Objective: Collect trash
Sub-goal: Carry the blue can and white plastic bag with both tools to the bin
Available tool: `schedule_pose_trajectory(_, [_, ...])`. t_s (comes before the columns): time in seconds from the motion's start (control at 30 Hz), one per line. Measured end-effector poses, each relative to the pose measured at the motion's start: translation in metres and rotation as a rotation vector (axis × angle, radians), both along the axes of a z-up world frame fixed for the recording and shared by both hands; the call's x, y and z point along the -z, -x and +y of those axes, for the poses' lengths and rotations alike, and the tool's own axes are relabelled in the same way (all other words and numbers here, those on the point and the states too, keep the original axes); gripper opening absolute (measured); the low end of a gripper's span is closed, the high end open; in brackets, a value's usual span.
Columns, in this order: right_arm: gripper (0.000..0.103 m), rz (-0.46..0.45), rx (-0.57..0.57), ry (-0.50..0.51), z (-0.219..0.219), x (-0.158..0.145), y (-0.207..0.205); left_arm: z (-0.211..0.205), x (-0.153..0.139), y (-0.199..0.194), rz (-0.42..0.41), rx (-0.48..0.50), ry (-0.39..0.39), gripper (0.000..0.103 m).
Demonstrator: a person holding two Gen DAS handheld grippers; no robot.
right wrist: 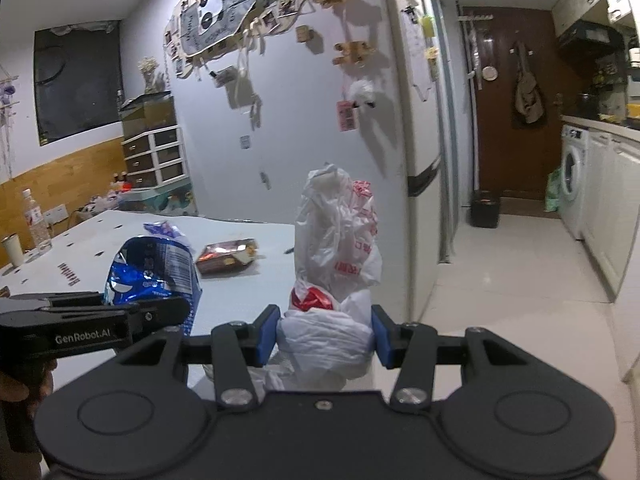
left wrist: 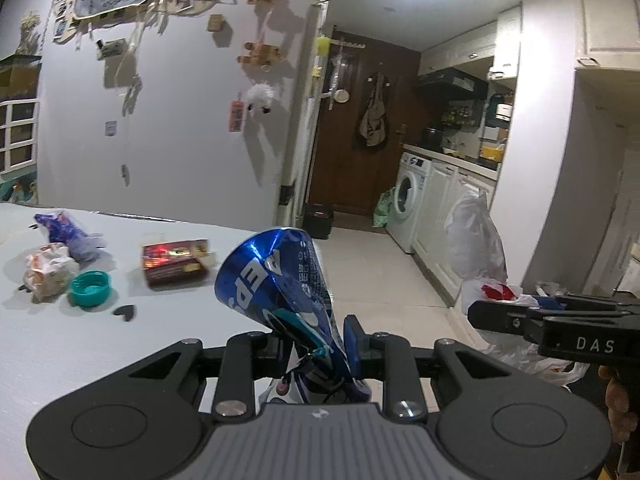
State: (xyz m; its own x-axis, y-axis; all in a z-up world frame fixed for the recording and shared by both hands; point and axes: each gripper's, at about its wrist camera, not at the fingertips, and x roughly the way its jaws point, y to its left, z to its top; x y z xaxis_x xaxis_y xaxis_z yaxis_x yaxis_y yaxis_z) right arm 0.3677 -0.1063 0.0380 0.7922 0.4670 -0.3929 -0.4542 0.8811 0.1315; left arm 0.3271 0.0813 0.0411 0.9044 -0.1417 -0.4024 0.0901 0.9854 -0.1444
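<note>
A crumpled blue foil snack bag [left wrist: 276,280] stands up between the fingers of my left gripper [left wrist: 316,340], which is shut on its lower end above the white table [left wrist: 80,360]. My right gripper [right wrist: 325,334] is shut on a bunched white plastic bag with red print [right wrist: 336,240]. In the right wrist view the left gripper [right wrist: 160,312] and its blue bag [right wrist: 156,272] show at the left. From the left wrist view, the right gripper [left wrist: 500,316] and the plastic bag [left wrist: 476,240] lie off the table's right edge. On the table lie a red-brown box [left wrist: 176,262], a teal cap [left wrist: 91,287], an orange-white wrapper [left wrist: 46,270] and a purple wrapper [left wrist: 66,234].
A fridge [right wrist: 416,140] hung with decorations stands behind the table. Tiled floor runs right to a brown door, with a black bin [left wrist: 318,220] and a washing machine [left wrist: 408,200] beside it. A water bottle [right wrist: 38,224] and a cup [right wrist: 12,250] stand at the table's far left.
</note>
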Motion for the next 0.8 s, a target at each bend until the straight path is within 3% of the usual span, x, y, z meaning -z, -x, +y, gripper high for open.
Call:
schedule_pose_trajectory(0.63, [0.049, 0.006, 0.170, 0.009, -0.122, 0.008, 0.046, -0.118, 0.002, 0.014, -0.014, 0.168, -0.028, 0.028])
schedule_pose_trajectory(0.8, [0.049, 0.026, 0.207, 0.015, -0.152, 0.018, 0.055, -0.147, 0.016, 0.010, 0.016, 0.205, -0.023, 0.028])
